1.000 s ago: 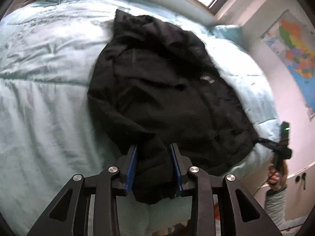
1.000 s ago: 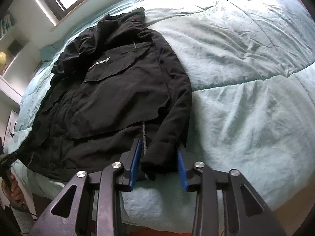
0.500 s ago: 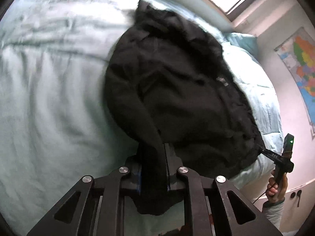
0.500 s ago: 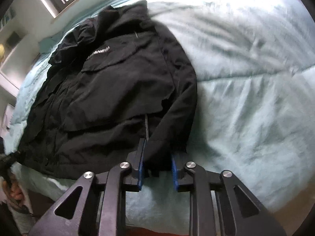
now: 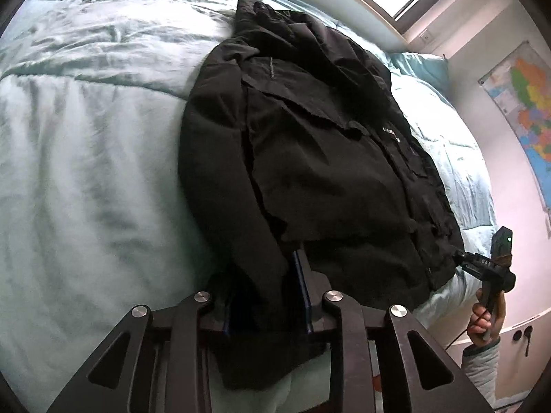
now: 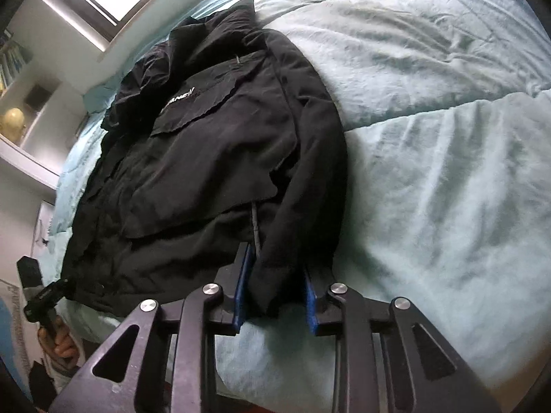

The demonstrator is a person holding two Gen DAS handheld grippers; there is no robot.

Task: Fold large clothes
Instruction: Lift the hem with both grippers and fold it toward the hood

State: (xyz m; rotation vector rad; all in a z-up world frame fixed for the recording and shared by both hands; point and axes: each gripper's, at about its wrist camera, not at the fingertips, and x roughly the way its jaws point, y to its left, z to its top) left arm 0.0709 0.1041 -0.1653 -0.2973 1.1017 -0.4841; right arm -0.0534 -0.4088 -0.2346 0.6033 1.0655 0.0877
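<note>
Both jaws have just eased open. The left hand-held gripper (image 5: pixel 267 296) and right hand-held gripper (image 6: pixel 275 290) stand narrow around the jacket (image 5: pixel 310 158) cuffs, apparently releasing them onto the bed (image 6: pixel 447 189).

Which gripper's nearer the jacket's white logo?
Right. The right gripper straddles the sleeve on the logo's half; left gripper straddles the far sleeve, across the chest. Both jaws have just been opening, sleeves between them.
</note>
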